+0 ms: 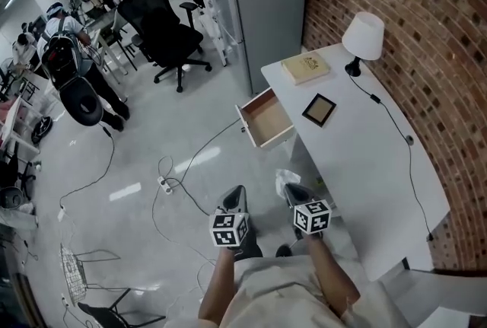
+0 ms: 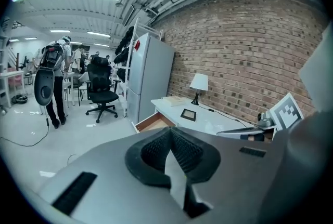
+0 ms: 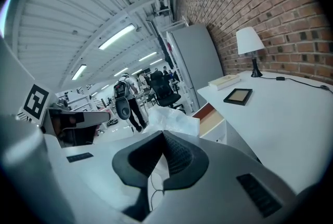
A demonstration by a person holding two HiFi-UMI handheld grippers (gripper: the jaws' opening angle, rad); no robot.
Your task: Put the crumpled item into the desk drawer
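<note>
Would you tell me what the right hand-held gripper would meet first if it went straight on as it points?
Probably the open drawer: it lies beyond the crumpled item held in the right hand-held gripper, though depth is unclear.

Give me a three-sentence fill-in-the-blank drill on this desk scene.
1. The crumpled item is clamped in the ____ gripper.
2. The desk drawer is not shut but ____.
3. Behind the lamp, the wall is made of ____.

Missing words: right; open; brick.
</note>
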